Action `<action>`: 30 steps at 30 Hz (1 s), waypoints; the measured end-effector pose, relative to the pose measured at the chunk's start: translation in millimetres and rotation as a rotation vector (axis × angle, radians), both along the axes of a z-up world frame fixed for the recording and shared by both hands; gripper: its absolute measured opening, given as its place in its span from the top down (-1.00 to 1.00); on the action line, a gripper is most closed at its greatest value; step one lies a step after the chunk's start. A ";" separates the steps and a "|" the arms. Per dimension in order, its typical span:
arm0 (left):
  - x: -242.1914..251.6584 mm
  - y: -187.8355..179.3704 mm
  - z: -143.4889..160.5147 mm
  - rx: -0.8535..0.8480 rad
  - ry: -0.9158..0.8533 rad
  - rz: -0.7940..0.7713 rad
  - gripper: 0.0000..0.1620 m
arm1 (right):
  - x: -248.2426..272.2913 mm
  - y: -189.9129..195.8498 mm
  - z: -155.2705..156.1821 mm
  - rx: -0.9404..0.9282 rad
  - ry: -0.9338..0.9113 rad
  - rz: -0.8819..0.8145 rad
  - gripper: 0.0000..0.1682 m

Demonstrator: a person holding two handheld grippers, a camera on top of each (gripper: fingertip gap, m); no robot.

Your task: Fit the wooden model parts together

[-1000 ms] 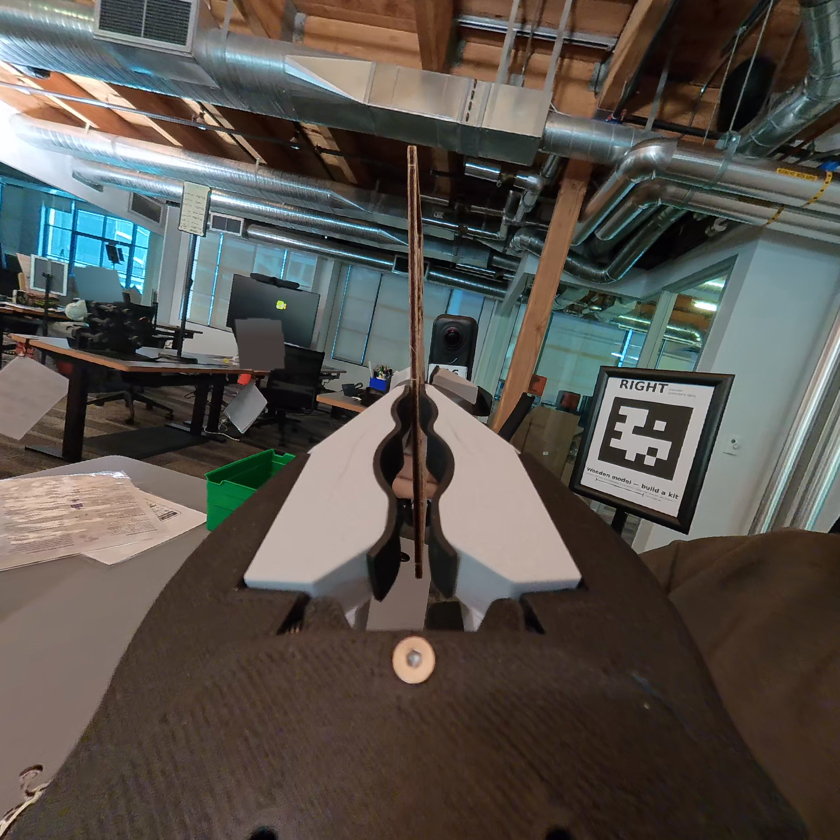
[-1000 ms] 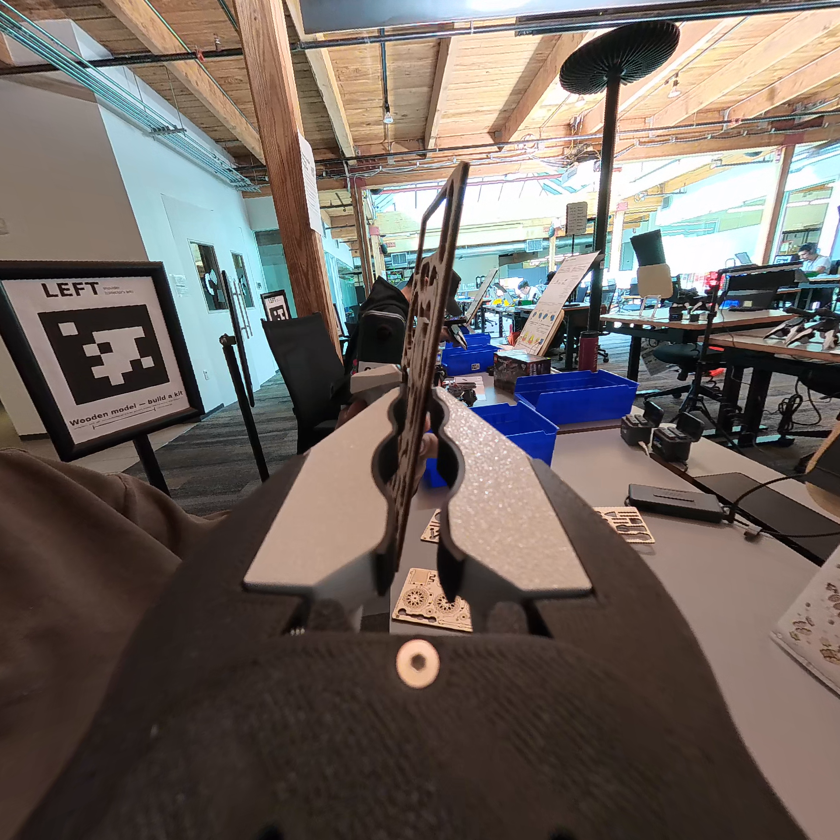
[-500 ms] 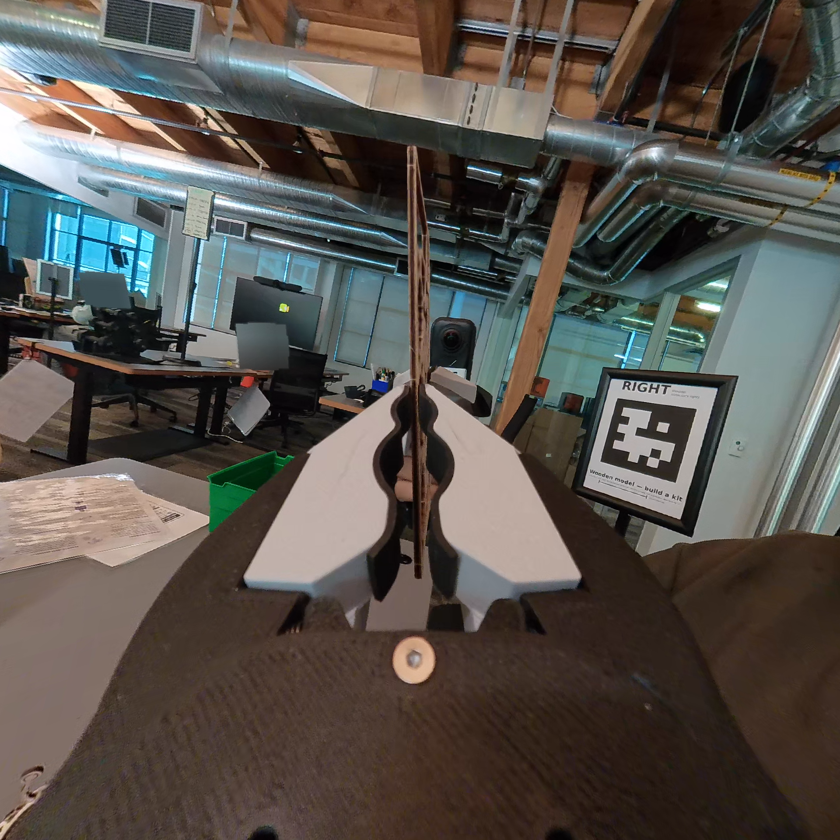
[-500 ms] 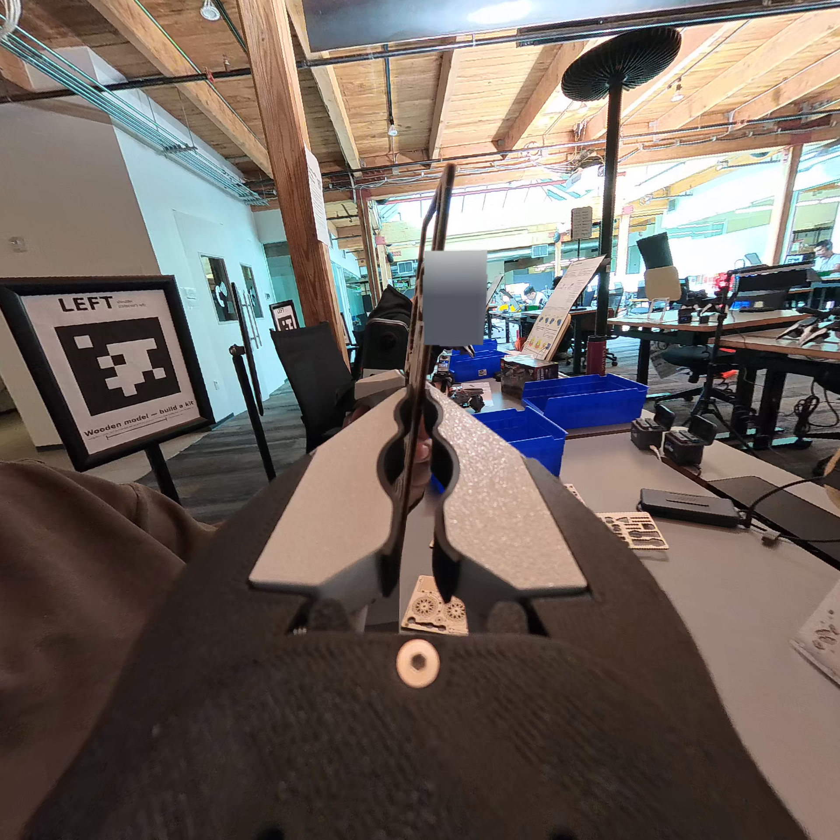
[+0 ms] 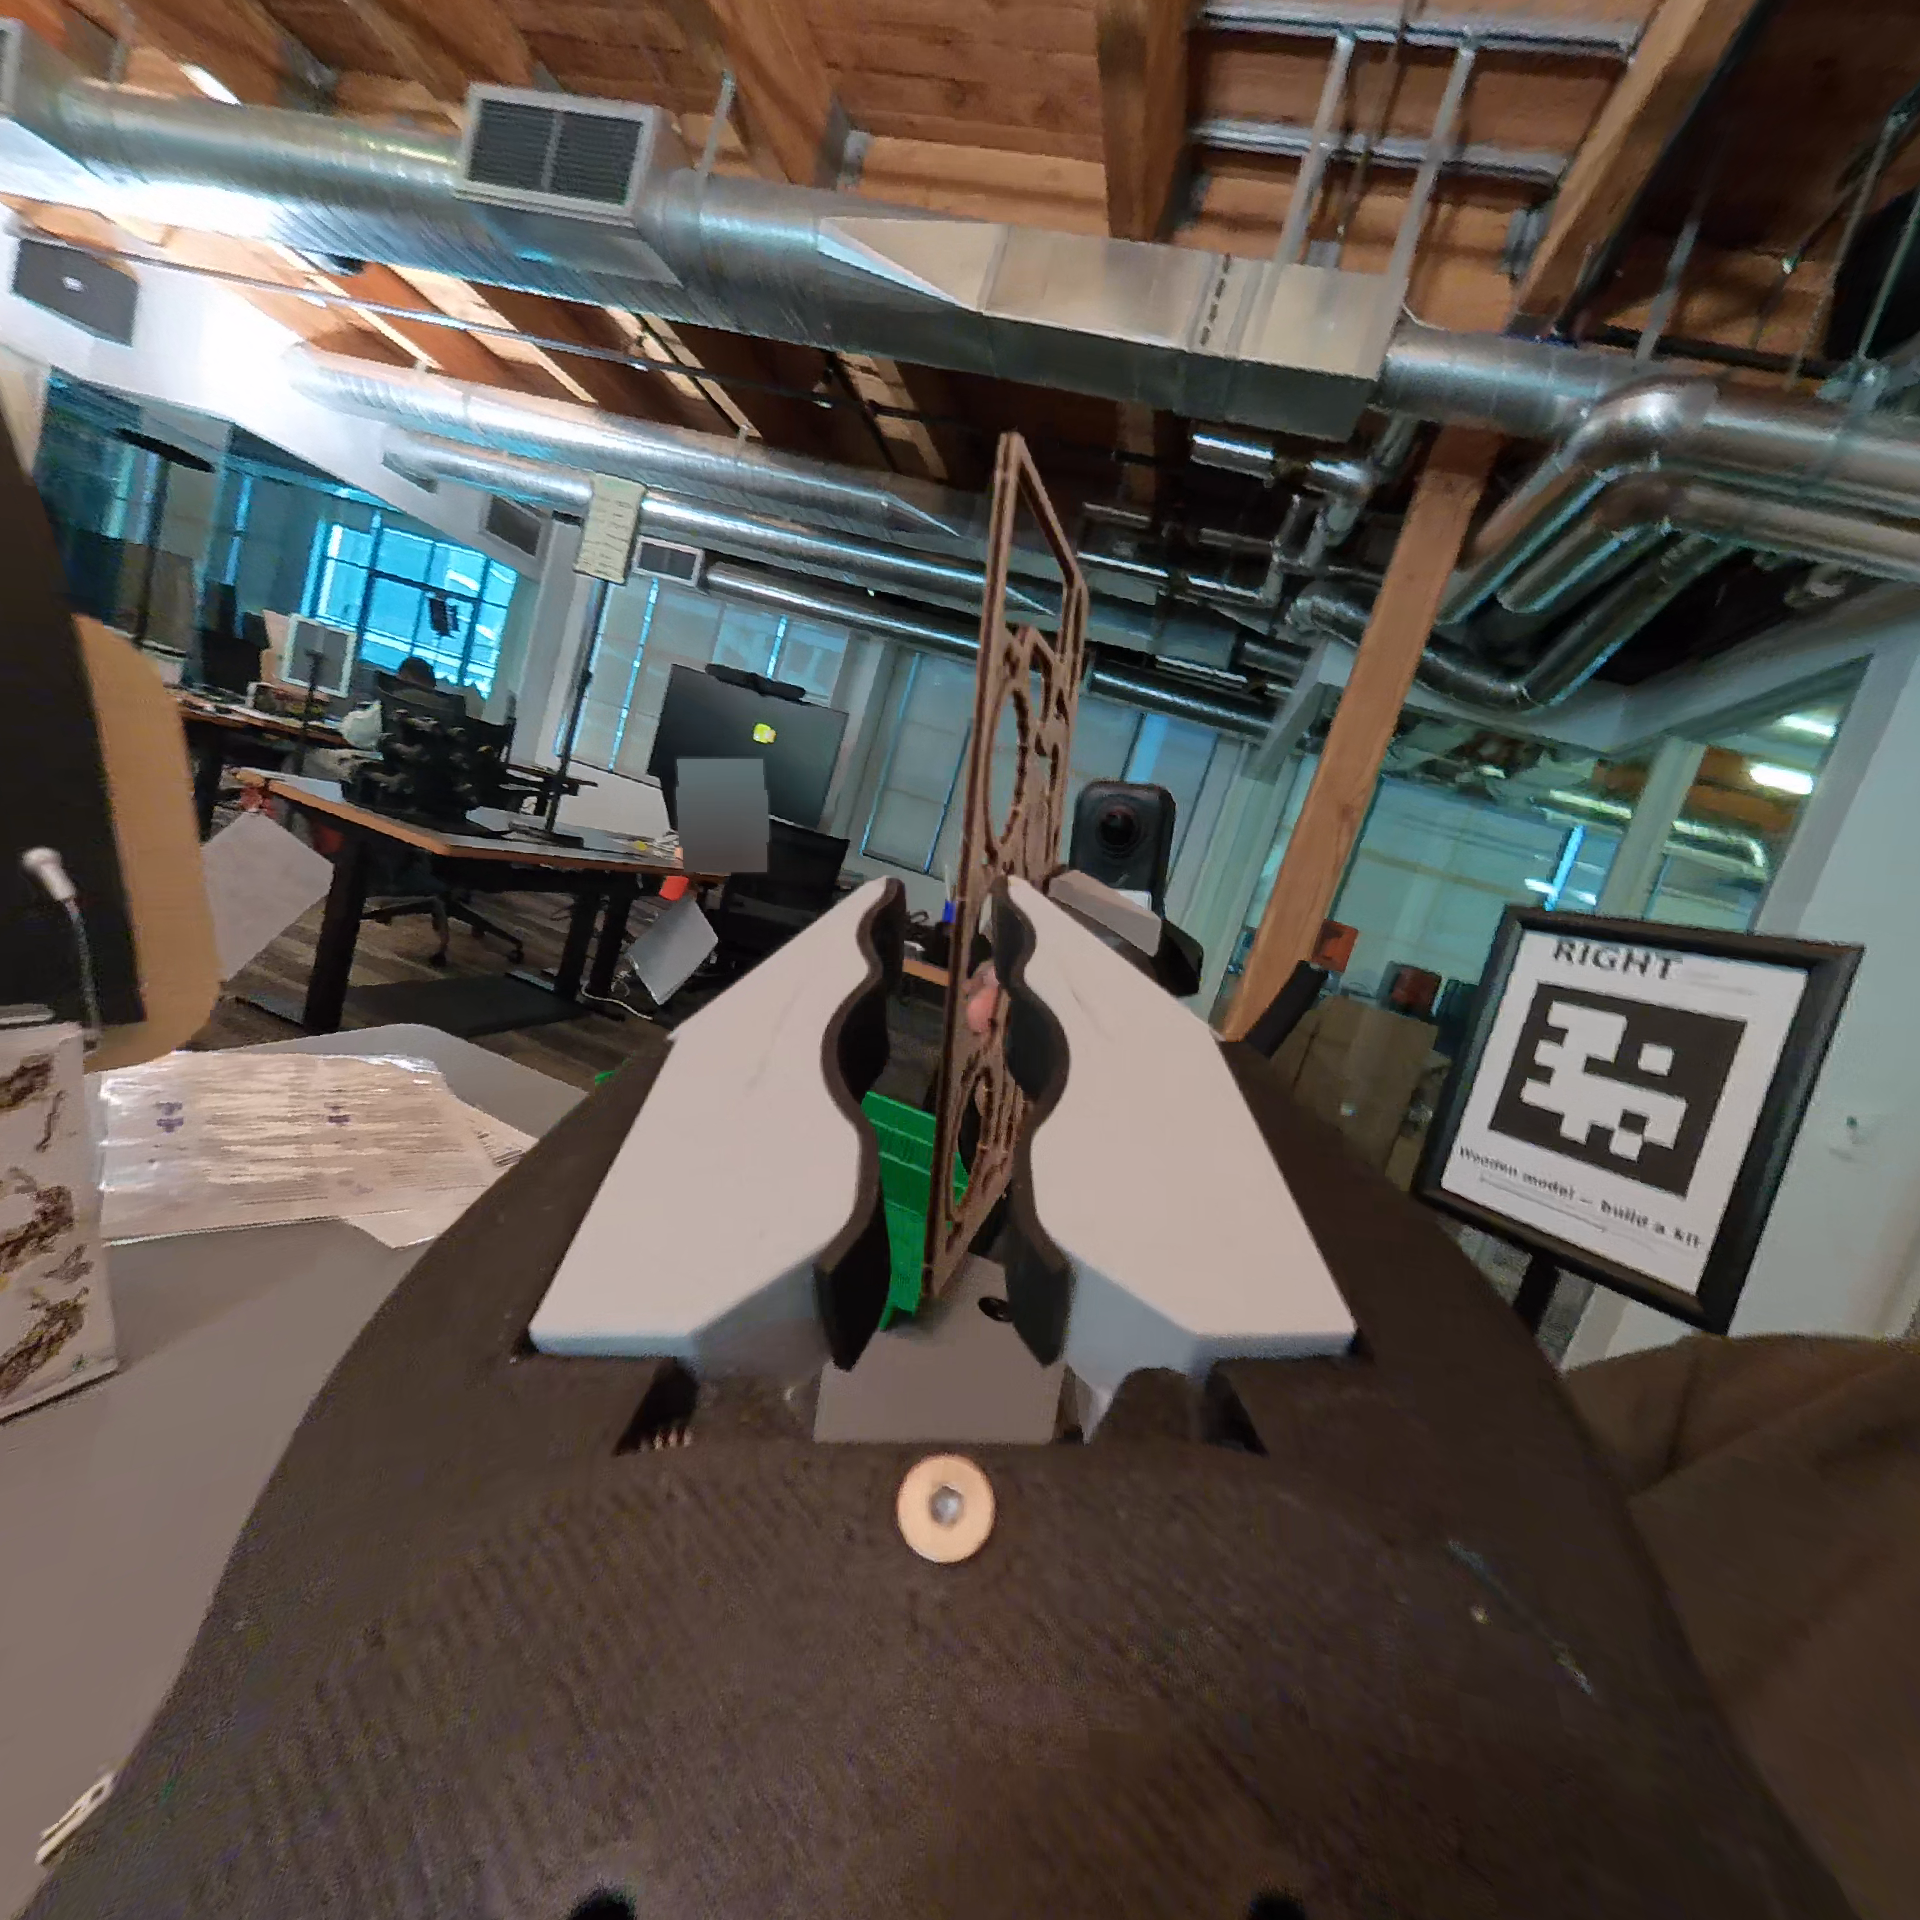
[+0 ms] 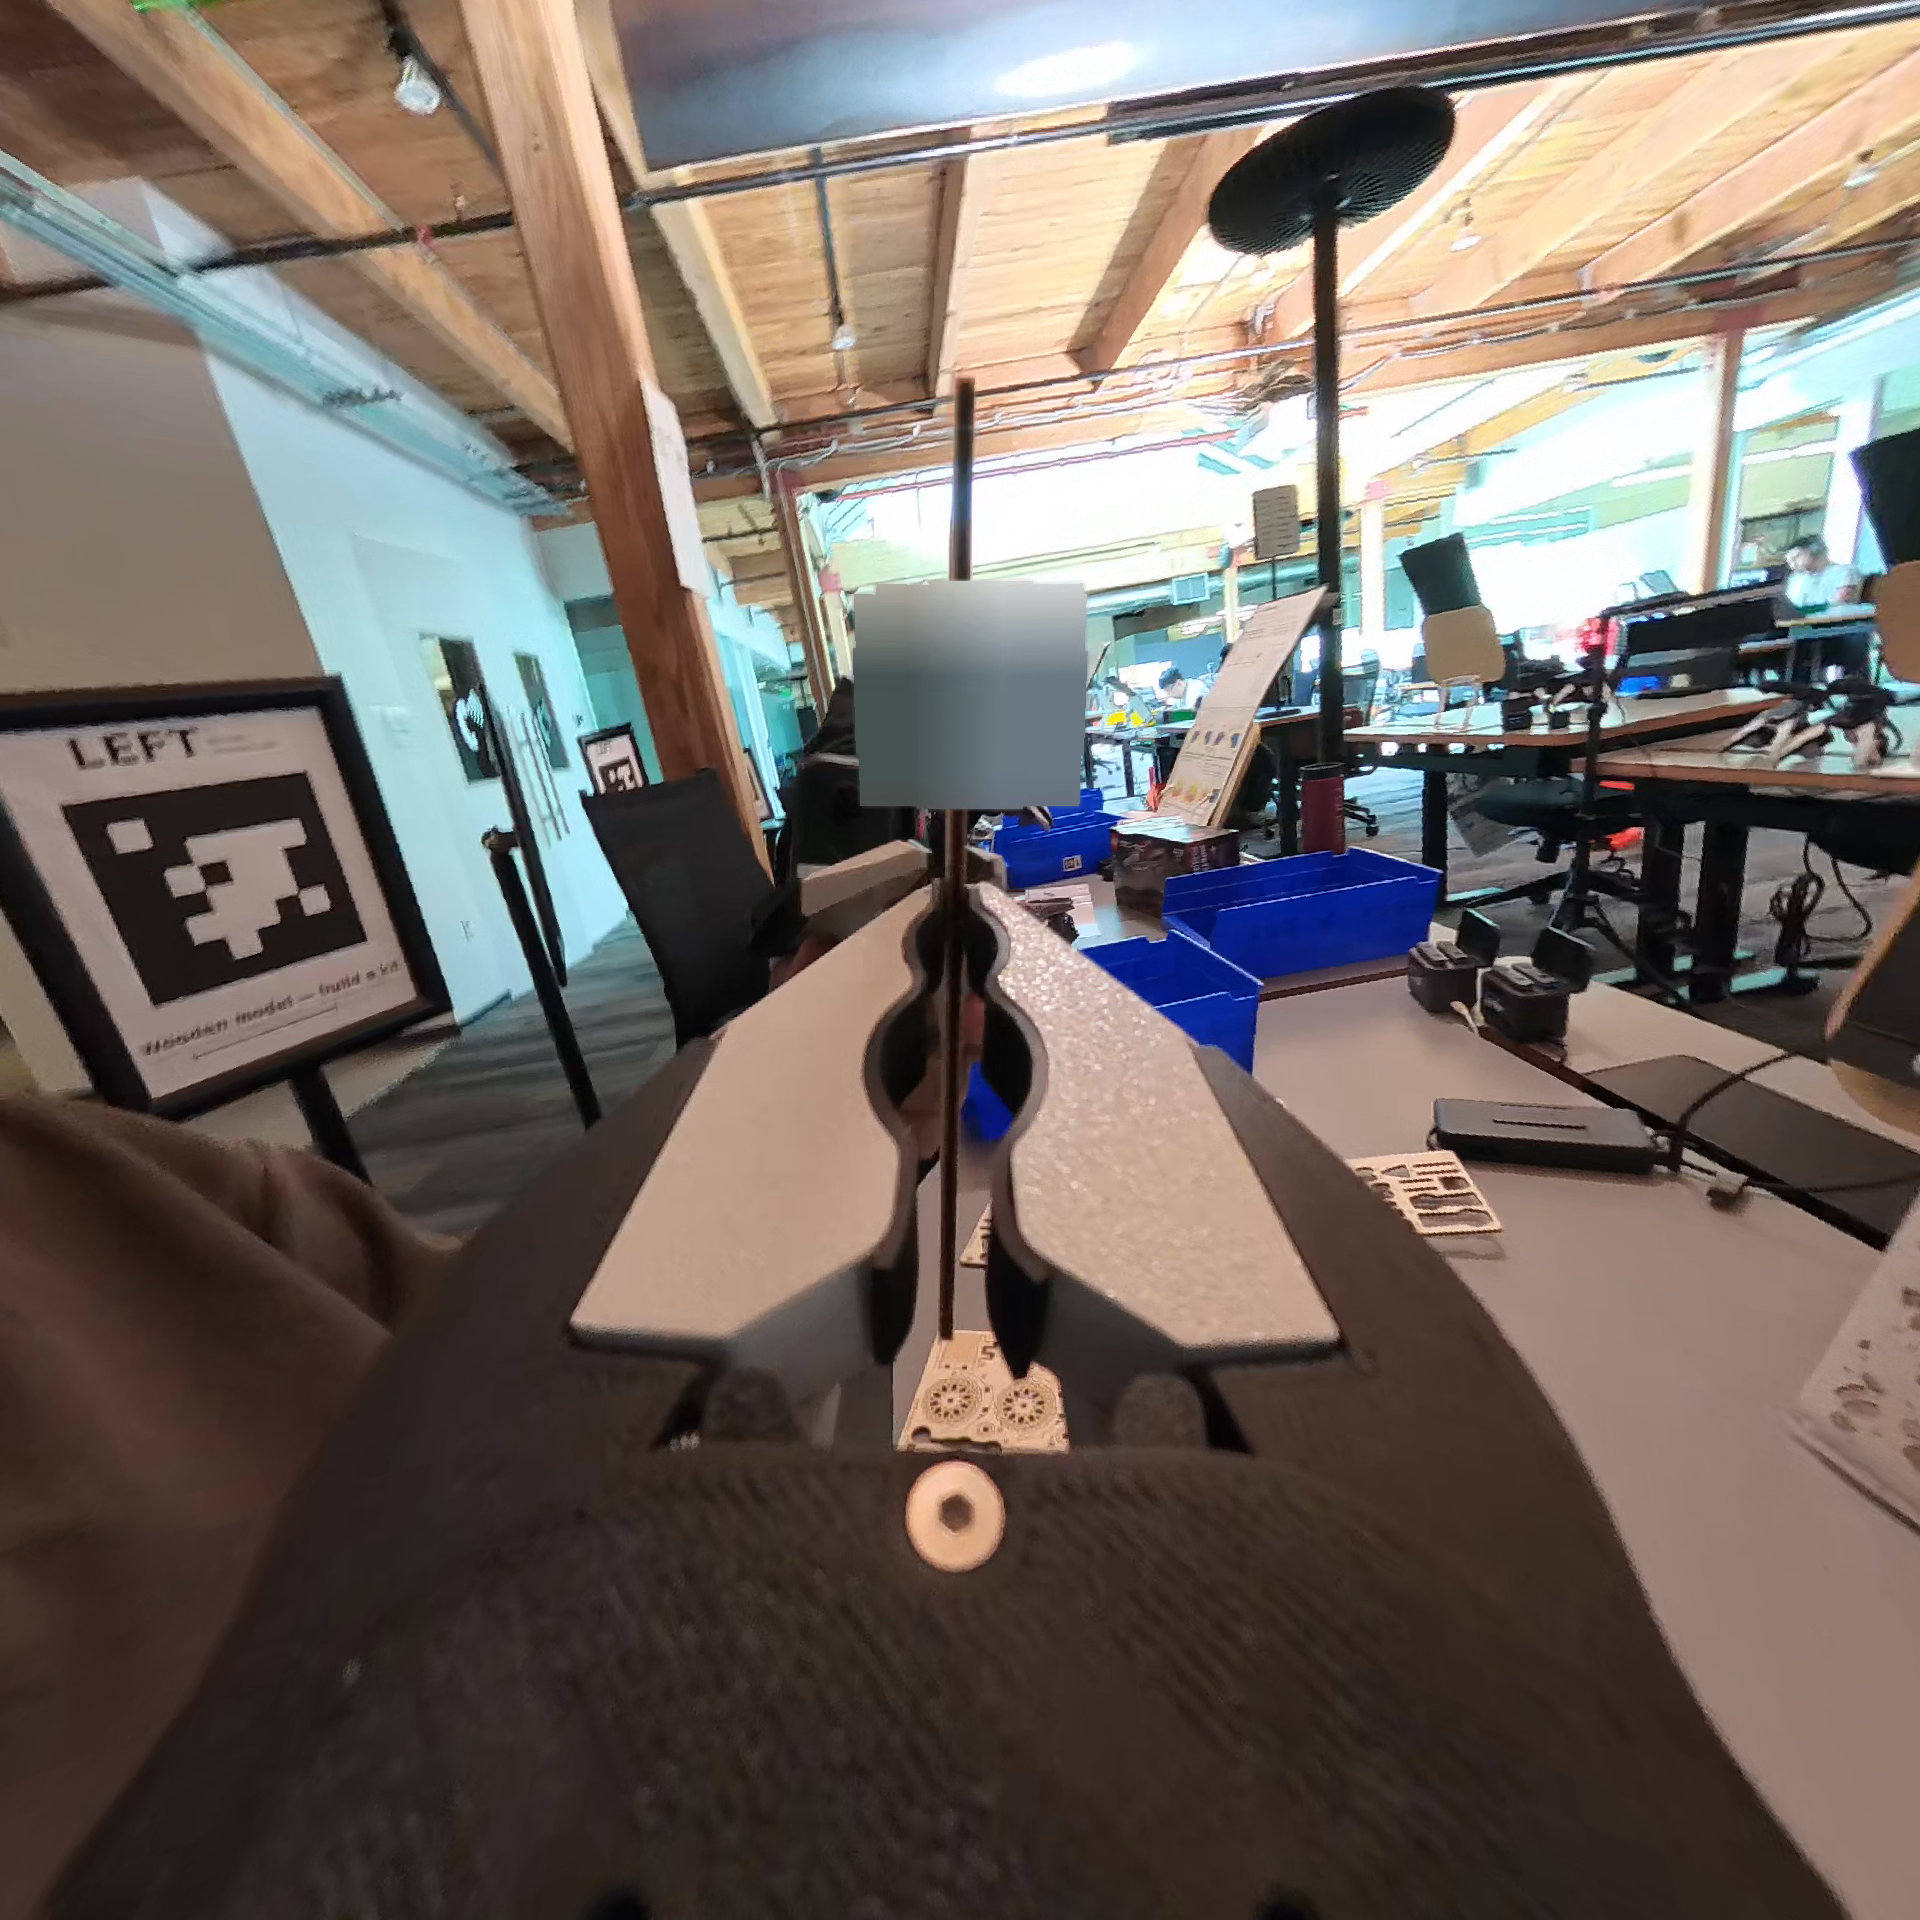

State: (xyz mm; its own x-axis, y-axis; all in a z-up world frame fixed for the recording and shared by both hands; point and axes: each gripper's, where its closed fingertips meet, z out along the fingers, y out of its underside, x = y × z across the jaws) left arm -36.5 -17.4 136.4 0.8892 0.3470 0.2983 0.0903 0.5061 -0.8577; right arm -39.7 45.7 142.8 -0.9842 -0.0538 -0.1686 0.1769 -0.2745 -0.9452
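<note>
A thin brown laser-cut wooden sheet (image 5: 1023, 665) stands upright between the two grippers, which face each other. My left gripper (image 5: 940, 904) is open; the sheet passes through the gap, close against the right-hand finger and clear of the left-hand one. My right gripper (image 6: 951, 904) is shut on the same sheet (image 6: 961, 499), seen edge-on as a dark line. The right gripper also shows in the left wrist view (image 5: 1107, 914) behind the sheet. The left gripper's grey fingertip shows in the right wrist view (image 6: 868, 883).
On the grey table (image 6: 1558, 1351) lie pale wooden part sheets (image 6: 1429, 1195) (image 6: 982, 1403), a black device (image 6: 1538, 1132) and blue bins (image 6: 1299, 904). Papers (image 5: 291, 1132) and a green bin (image 5: 899, 1164) are on the left side. Framed signs (image 5: 1631, 1101) (image 6: 208, 883) stand nearby. A brown sleeve (image 6: 156, 1299) is close. The left gripper's tips are roughly 7 cm from the right gripper's.
My left gripper has opened off the sheet, and its view has swung so the sheet's face shows. In the right wrist view the sheet has turned edge-on, still gripped.
</note>
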 end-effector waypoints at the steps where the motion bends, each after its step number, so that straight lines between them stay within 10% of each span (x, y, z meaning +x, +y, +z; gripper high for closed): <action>1: -5.7 -5.3 -2.5 0.020 -0.020 0.009 0.84 | -5.1 0.7 -2.3 -0.005 -0.021 -0.001 1.00; 10: -74.5 -51.9 -100.5 0.149 -0.084 0.211 0.99 | -90.3 15.2 -56.6 -0.041 -0.293 -0.008 1.00; 16: -110.3 -68.8 -166.0 0.059 -0.202 0.209 0.89 | -177.6 22.1 -163.9 0.108 -0.390 -0.179 1.00; 30: -153.4 -73.2 -179.4 0.003 -0.234 0.202 0.82 | -276.1 35.7 -279.9 0.303 -0.884 -0.435 0.99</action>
